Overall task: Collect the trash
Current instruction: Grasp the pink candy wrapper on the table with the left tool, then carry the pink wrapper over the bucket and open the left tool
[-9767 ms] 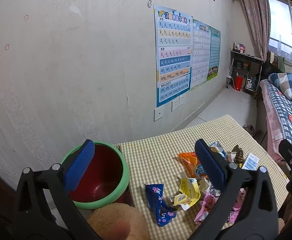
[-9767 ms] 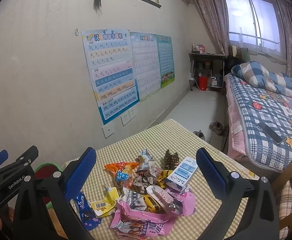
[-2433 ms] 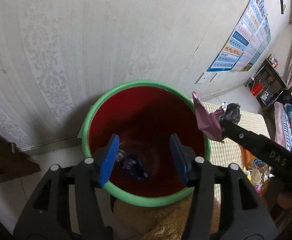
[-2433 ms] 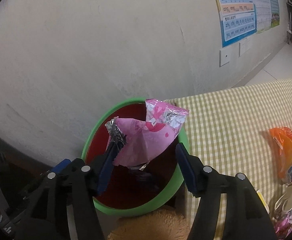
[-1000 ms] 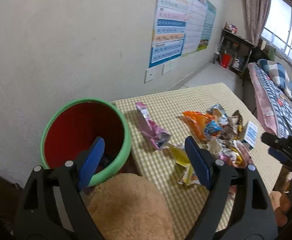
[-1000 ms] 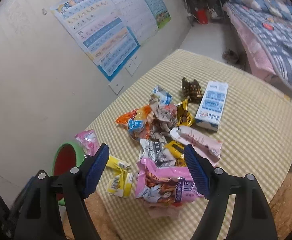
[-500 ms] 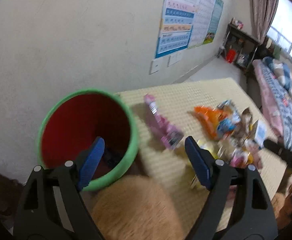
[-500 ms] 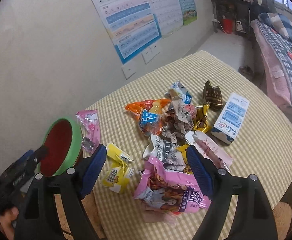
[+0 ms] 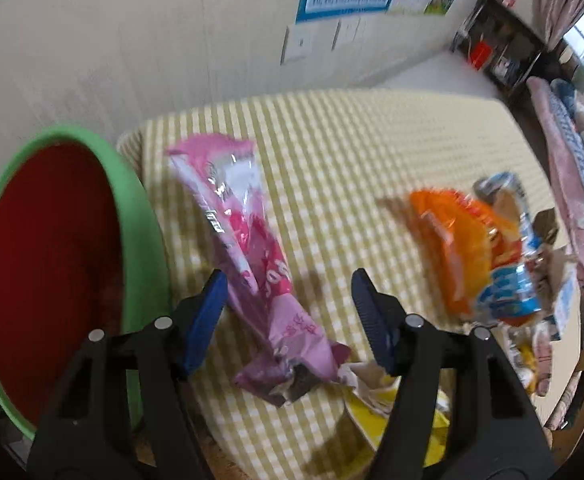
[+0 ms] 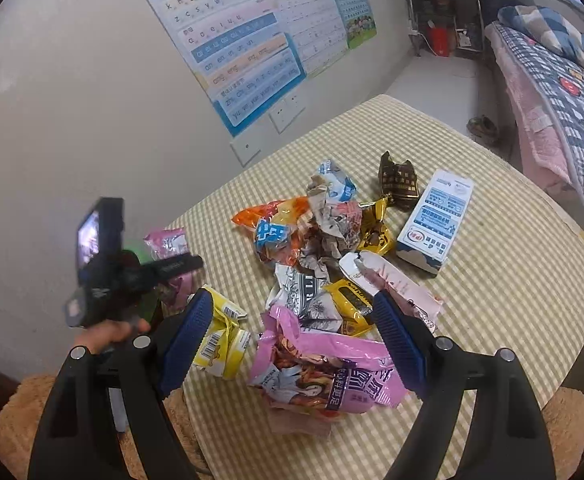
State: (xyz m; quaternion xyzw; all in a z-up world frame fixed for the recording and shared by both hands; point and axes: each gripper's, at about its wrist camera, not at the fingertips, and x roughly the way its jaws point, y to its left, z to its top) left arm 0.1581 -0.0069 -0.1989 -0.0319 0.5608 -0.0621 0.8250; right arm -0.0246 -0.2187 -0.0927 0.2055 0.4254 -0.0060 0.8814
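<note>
The left gripper (image 9: 285, 286) is pointed steeply down at the table (image 9: 352, 152), its jaws closing; a pink wrapper (image 9: 247, 248) lies between the blue pads (image 9: 207, 312), but the pads are not yet pressed on it; the wrapper lies flat on the checked cloth, its far end near the table's corner, just beside the bin (image 9: 139, 216); the bin, green-rimmed and red inside, stands off the table's edge, to the left in this view; an orange wrapper (image 9: 448, 240) is seen further right, apart from the pink one, blurred.

The right gripper (image 10: 294, 320) is held above the trash pile with its jaws wide apart and nothing between the pads; a large pink-and-purple bag (image 10: 332, 376) lies below them; a yellow wrapper (image 10: 221, 336) is just beside the left pad; a grey crumpled wrapper (image 10: 304, 292), a brown wrapper (image 10: 398, 180) and a blue-and-white carton (image 10: 436, 220) lie beyond; in this view the left gripper (image 10: 187, 264) is seen at the table's left edge, held by a hand (image 10: 107, 334), over the pink wrapper (image 10: 167, 242); posters (image 10: 227, 40) are pinned on the wall; a bed (image 10: 560, 80) stands at the right.
</note>
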